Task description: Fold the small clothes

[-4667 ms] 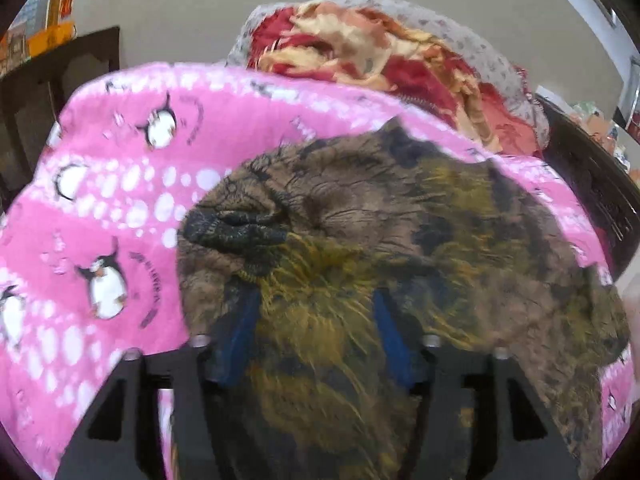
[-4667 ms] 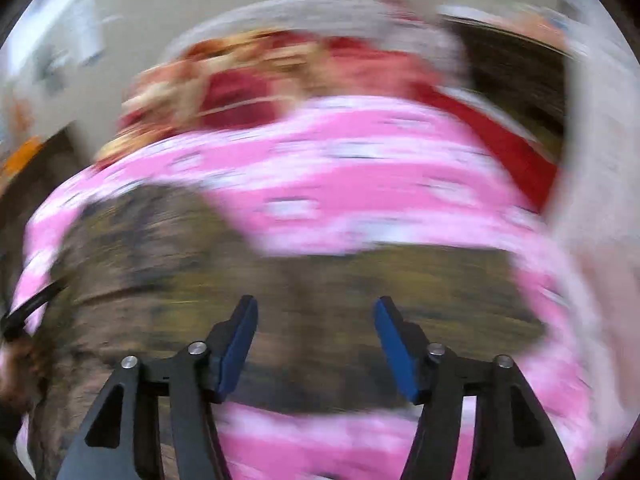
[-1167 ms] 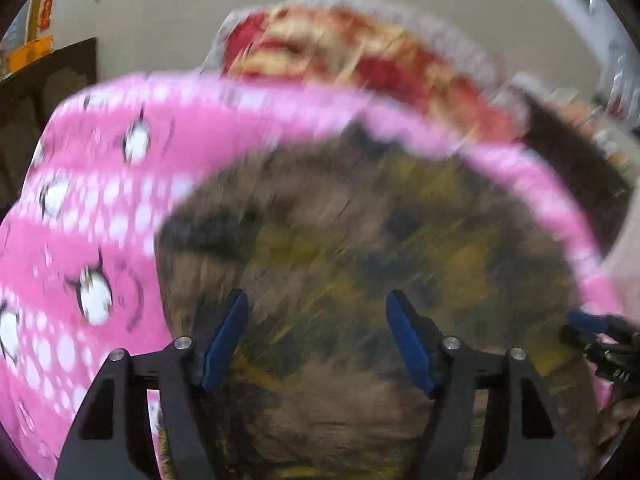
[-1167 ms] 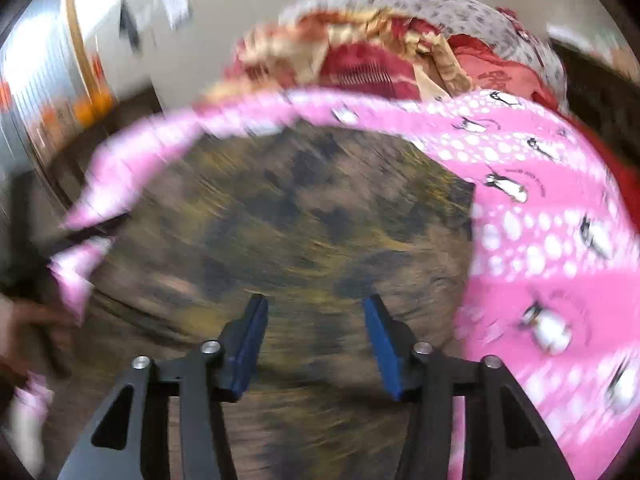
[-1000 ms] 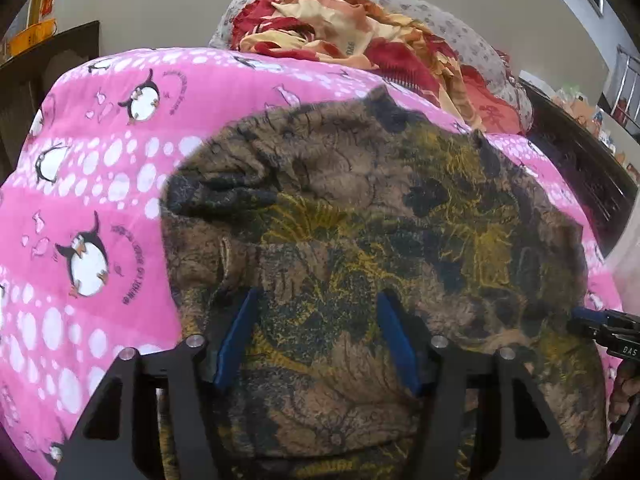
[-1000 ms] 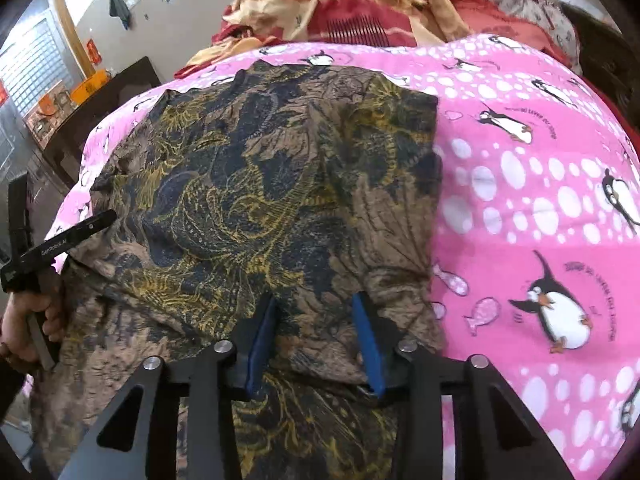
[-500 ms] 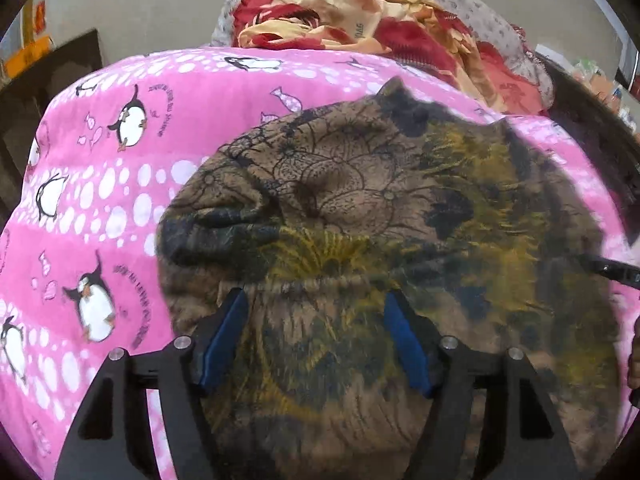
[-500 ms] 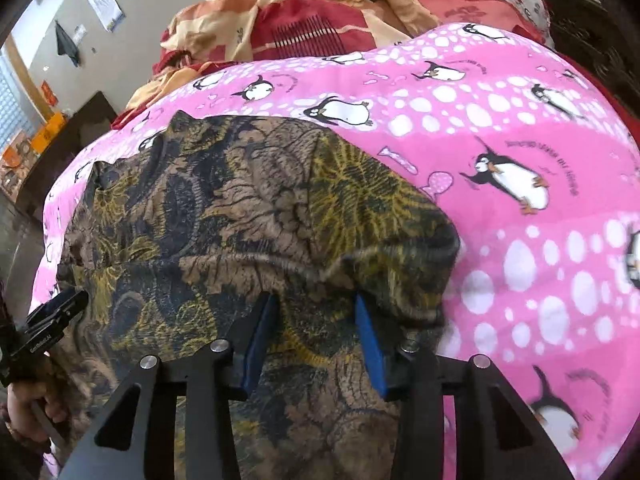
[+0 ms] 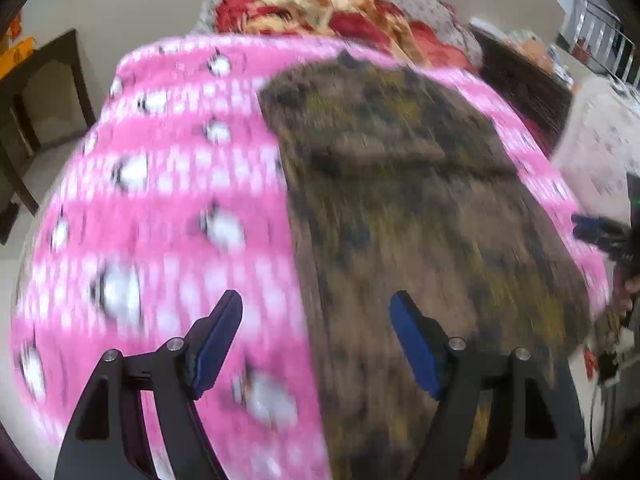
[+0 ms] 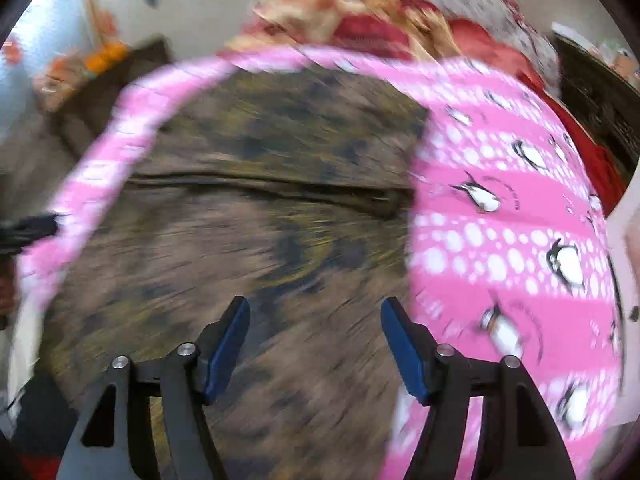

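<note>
Brown garment (image 9: 420,216) lies beneath both spread tongs (image 10: 314,344)

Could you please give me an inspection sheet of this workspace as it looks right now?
Surface: pink penguin-print blanket, covering the work area.
Job's things: brown patterned garment, lying on the blanket with a horizontal fold line across it; motion blur hides the detail.
Clutter: red and yellow heap of cloth at the far end, beyond the blanket.
Grippers: left tongs open, empty, straddling the garment's left edge; right tongs open, empty, above the garment.
Cables: nothing seen.
Surroundings: dark wooden furniture to the left, pale wall behind.
</note>
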Motion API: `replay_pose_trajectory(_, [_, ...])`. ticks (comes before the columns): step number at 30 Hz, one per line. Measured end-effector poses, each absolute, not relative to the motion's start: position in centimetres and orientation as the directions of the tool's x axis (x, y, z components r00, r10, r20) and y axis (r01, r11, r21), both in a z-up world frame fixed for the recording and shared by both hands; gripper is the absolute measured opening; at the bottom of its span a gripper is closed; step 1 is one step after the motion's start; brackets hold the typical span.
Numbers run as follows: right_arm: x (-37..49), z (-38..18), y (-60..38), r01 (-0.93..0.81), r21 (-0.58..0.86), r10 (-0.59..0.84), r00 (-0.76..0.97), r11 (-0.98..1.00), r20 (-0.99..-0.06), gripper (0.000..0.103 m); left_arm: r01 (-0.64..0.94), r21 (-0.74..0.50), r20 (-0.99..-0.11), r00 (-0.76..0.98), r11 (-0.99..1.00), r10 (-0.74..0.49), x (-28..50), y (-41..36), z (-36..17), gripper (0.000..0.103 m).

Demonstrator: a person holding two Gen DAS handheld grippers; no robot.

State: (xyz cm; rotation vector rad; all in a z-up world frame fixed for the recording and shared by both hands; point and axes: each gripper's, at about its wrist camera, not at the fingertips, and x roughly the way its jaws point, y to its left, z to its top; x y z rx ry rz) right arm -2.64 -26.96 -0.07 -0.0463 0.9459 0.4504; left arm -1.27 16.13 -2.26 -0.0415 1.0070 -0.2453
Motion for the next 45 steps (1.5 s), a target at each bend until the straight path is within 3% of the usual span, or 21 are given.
replay_pose_trajectory(4, [-7.3,-1.8,-26.1,-0.424,0.082,0.299,0.475,0.902,-0.828,0.079,0.25,-0.032,-0.861,0.485,0.968,-0.153,-7.0,14.5,-3.8,0.075])
replay_pose_trajectory(9, [-11.9,-2.7,-28.7,-0.36,0.041,0.247,0.547,0.932,-0.8,0.079,0.221,-0.204,-0.871,0.404,0.954,-0.28,-11.9,15.3,-5.5,0.075])
replay_pose_trajectory(12, [-13.3,-3.2,-30.2,-0.33,0.096,0.269,0.531,0.939,-0.804,0.079,0.218,-0.266,-0.871,0.363,0.939,-0.331,-12.9,15.6,-6.5,0.075])
replay_pose_trajectory(14, [-13.9,-3.9,-30.9,-0.315,0.142,0.294,0.514,0.939,-0.806,0.079,0.211,-0.35,-0.861,0.311,0.913,-0.402,-13.1,15.5,-7.6,0.062])
replay_pose_trajectory(16, [-15.0,-4.7,-31.9,-0.287,0.182,0.309,0.498,0.94,-0.81,0.079,0.213,-0.33,-0.856,0.343,0.919,-0.387,-13.0,15.5,-7.6,0.061])
replay_pose_trajectory(21, [-16.6,-6.3,-33.0,-0.253,0.251,0.346,0.473,0.934,-0.811,0.079,0.169,-0.397,-0.82,0.376,0.902,-0.432,-11.7,16.4,-7.6,0.044])
replay_pose_trajectory(23, [-16.9,-6.7,-33.1,-0.253,0.279,0.37,0.475,0.926,-0.799,0.079,0.154,-0.411,-0.819,0.372,0.899,-0.438,-11.3,16.6,-8.0,0.029])
replay_pose_trajectory(24, [-17.0,-6.9,-33.1,-0.255,0.289,0.38,0.476,0.923,-0.793,0.079,0.147,-0.419,-0.816,0.371,0.896,-0.443,-11.3,16.9,-8.2,0.028])
replay_pose_trajectory(26, [-16.7,-7.3,-33.0,-0.245,0.294,0.38,0.486,0.924,-0.787,0.079,0.145,-0.444,-0.807,0.365,0.884,-0.465,-11.3,16.9,-8.2,0.008])
replay_pose_trajectory(30, [-15.9,-7.1,-33.6,-0.201,0.308,0.368,0.516,0.93,-0.774,0.074,0.155,-0.415,-0.816,0.373,0.897,-0.442,-11.6,16.5,-7.9,0.008])
replay_pose_trajectory(35, [-14.3,-7.0,-35.3,-0.25,0.419,0.486,0.519,0.873,-0.703,0.073,0.163,-0.403,-0.815,0.385,0.901,-0.434,-11.8,16.8,-7.8,0.007])
replay_pose_trajectory(37, [-13.4,-8.0,-35.5,-0.283,0.518,0.588,0.462,0.807,-0.664,0.063,0.162,-0.412,-0.808,0.39,0.897,-0.441,-12.0,17.1,-7.5,0.005])
replay_pose_trajectory(39, [-13.1,-8.7,-35.3,-0.312,0.534,0.618,0.434,0.786,-0.655,0.061,0.181,-0.405,-0.801,0.402,0.896,-0.443,-12.4,17.0,-6.8,0.004])
replay_pose_trajectory(41, [-13.3,-8.6,-35.7,-0.335,0.549,0.643,0.429,0.766,-0.635,0.043,0.195,-0.399,-0.792,0.418,0.896,-0.444,-12.7,16.9,-6.2,0.004])
replay_pose_trajectory(42, [-13.2,-8.6,-36.4,-0.332,0.58,0.667,0.428,0.744,-0.61,0.024,0.2,-0.407,-0.787,0.418,0.891,-0.454,-12.6,16.9,-6.2,0.004])
replay_pose_trajectory(45, [-13.2,-9.6,-37.5,-0.291,0.564,0.631,0.446,0.773,-0.634,0.021,0.184,-0.417,-0.792,0.407,0.89,-0.455,-12.2,16.8,-6.9,0.004])
